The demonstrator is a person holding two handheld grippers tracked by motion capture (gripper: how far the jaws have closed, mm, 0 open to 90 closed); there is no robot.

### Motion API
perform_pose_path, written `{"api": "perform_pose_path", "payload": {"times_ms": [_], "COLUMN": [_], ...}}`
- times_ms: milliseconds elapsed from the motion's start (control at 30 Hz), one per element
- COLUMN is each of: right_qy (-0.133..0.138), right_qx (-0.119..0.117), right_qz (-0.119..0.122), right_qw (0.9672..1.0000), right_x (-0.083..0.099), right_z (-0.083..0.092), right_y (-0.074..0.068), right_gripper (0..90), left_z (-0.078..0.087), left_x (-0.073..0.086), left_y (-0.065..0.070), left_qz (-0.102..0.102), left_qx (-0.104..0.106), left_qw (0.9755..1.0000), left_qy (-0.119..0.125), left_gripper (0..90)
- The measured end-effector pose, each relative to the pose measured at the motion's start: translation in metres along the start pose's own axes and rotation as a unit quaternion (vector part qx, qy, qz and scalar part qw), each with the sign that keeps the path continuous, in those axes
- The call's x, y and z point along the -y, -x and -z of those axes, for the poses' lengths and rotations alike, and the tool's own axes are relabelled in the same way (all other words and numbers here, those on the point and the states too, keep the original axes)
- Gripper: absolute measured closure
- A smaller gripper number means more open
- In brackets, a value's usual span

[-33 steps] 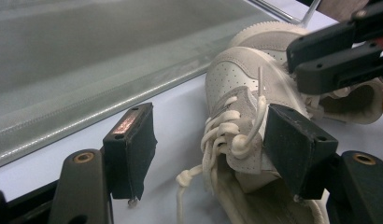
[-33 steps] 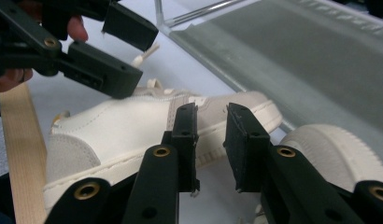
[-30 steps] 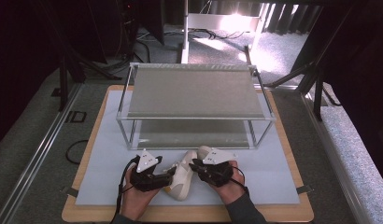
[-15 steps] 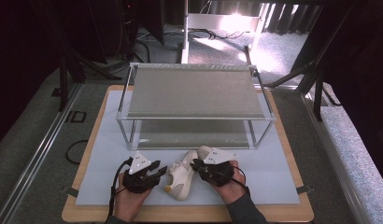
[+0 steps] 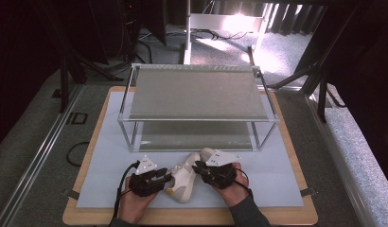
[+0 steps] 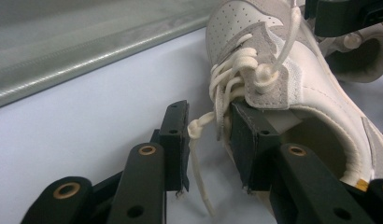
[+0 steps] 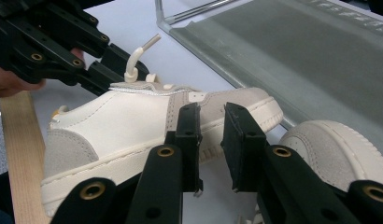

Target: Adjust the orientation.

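Pale table (image 5: 111,161) is carrying the sneaker (image 5: 182,177) lower centre; my left tool (image 6: 206,140) is closing around its lace (image 6: 201,154), my right tool (image 7: 210,140) staying together, empty. Lace risks slipping free.

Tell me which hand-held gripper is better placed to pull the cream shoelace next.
The left hand-held gripper: the loose cream shoelace of the white leather sneaker hangs between its jaws, which have just been closing. The right hand-held gripper sits beside the sole.

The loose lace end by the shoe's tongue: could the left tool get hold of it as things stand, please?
Probably yes: the lace end hangs in the gap of the left tool, beside the shoe, with nothing in front of it.
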State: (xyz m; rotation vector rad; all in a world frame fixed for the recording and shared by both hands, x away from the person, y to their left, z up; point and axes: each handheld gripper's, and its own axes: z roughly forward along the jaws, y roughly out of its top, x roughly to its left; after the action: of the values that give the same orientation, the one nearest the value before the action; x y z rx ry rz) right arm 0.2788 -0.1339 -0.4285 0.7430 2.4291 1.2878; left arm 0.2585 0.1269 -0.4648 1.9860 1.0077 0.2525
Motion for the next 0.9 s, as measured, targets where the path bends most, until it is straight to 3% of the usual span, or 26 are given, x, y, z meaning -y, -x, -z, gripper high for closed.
{"api": "perform_pose_path", "payload": {"times_ms": [100,167,267,333,667,900], "right_qy": [0.0,0.001,0.0,0.0,0.006,0.022], "right_qx": [0.001,0.001,0.0,-0.001,0.009,0.027], "right_qz": [0.002,0.003,0.002,0.002,0.002,-0.013], "right_qw": [1.0,1.0,1.0,1.0,0.9999,0.9993], "right_x": [-0.001,-0.001,-0.001,-0.001,0.003,0.008], "right_z": [-0.001,-0.001,-0.001,0.0,0.002,0.013], "right_y": [-0.001,-0.002,-0.002,-0.001,0.002,0.011], "right_gripper": [75.4,75.3,75.2,74.6,67.3,61.9], "left_z": [-0.006,-0.009,-0.01,-0.009,-0.008,0.001], "left_x": [0.001,0.001,0.001,0.0,0.001,0.001], "left_y": [0.003,0.004,0.003,0.001,-0.002,-0.007], "left_qz": [-0.01,-0.011,-0.007,0.005,0.026,0.036], "left_qx": [0.013,0.006,0.003,0.017,0.031,0.019], "left_qw": [0.9998,0.9999,0.9999,0.9998,0.9992,0.9991], "left_qy": [-0.008,-0.01,-0.008,-0.005,0.002,0.015], "left_gripper": [65.3,68.0,74.3,79.0,81.3,81.7]}}
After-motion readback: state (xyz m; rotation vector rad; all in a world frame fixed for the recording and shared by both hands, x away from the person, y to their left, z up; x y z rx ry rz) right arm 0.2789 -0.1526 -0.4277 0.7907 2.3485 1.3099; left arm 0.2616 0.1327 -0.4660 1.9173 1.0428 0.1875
